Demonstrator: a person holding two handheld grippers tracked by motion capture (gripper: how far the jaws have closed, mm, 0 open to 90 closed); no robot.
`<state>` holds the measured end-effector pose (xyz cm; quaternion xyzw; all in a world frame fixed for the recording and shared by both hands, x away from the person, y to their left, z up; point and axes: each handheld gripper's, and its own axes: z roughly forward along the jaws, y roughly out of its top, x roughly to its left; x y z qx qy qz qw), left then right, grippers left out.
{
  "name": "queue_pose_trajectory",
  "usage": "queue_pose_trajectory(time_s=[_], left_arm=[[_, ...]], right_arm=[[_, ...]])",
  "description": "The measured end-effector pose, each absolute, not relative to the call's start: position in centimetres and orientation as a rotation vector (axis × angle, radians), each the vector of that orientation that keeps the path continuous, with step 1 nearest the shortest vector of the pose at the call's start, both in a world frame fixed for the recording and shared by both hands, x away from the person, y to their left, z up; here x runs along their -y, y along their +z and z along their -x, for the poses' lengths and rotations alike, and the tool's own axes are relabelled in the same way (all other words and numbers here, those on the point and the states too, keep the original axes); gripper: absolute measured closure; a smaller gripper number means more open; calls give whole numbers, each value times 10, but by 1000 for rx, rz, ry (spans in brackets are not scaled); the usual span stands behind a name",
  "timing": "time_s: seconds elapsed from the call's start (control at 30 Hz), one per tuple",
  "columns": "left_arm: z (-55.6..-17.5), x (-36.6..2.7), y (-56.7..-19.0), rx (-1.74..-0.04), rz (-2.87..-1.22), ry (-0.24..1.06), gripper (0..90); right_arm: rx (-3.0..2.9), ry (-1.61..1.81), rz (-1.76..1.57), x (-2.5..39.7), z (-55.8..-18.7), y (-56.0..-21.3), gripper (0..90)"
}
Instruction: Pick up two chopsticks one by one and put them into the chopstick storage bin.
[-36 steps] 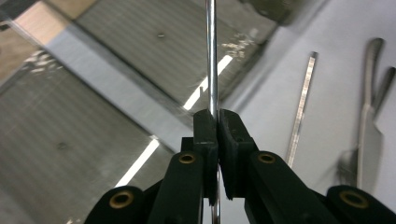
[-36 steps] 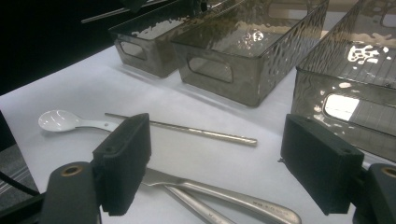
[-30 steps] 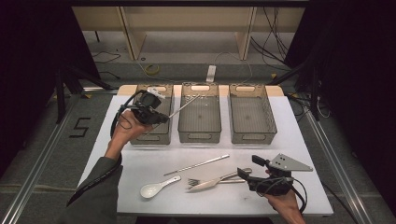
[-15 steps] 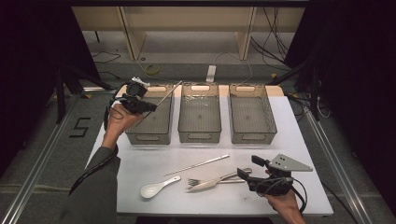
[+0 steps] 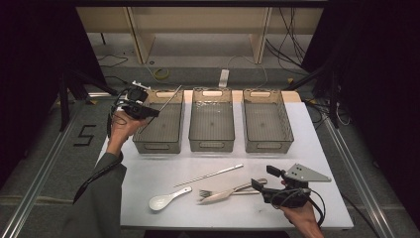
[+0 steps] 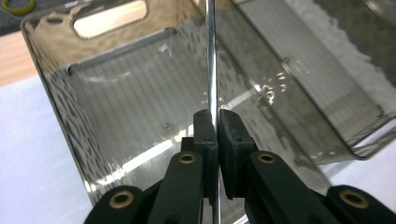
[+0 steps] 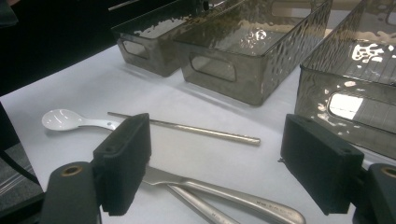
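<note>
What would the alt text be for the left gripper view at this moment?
The left gripper has its two black jaws shut on a thin metal chopstick that runs straight up the frame. Behind it sits a smoky transparent bin with a cut-out handle, standing on the white table.

L gripper (image 5: 154,113) raised, fingers clamped | R gripper (image 5: 256,185) low, fingers wide apart

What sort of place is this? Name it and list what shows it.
Probably a lab or studio rig for recording handling work, not a kitchen. A white table stands between black curtains, loose cables trail over the floor, and three bins and cutlery are laid out in tidy rows.
</note>
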<state>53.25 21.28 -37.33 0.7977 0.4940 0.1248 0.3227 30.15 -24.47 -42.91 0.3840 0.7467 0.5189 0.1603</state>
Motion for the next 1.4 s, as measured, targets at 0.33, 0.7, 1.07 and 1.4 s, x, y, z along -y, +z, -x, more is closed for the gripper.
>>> queue_pose_trajectory(time_s=[0.33,0.7,1.07,1.4], left_arm=[[-539,-221,-384,-1338,-2079,337,858],[-545,-221,-394,-1373,-2081,323,858],[-547,-222,-403,-1407,-2085,317,857],[-539,-215,-397,-1397,-2030,400,549]], right_arm=[[-2134,1480,-1096,245,-301,-429,253],[-2135,1479,-1096,244,-301,-429,253],[-2137,1478,-1095,244,-301,-429,254],[-2140,1475,-1097,245,-301,-430,254]])
